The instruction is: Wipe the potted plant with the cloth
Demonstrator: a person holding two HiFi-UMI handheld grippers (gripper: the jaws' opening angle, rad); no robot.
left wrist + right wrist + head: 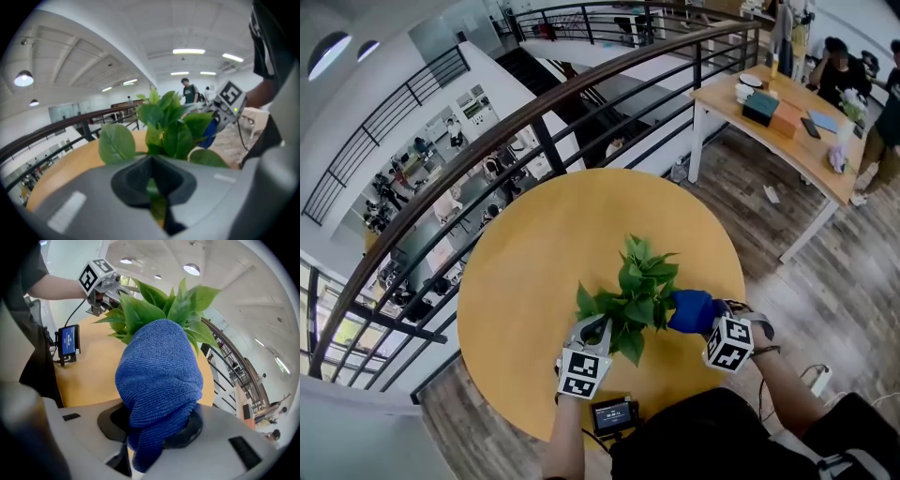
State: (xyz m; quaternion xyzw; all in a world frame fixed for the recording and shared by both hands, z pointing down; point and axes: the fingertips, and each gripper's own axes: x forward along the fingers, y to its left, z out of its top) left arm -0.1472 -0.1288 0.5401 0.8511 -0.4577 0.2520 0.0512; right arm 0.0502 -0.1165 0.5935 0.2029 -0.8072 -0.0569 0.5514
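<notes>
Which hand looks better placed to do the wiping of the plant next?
The right. The right gripper is clamped on the blue cloth, close beside the leaves of the potted plant. The left gripper is shut on a leaf, with no cloth, so it seems better suited to steadying.

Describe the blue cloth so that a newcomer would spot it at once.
Find the round wooden table beside the dark railing; a leafy green potted plant stands on it. Against the plant's right side, the right gripper is shut on a bunched blue knitted cloth. It alone is blue and soft among the green leaves.
</notes>
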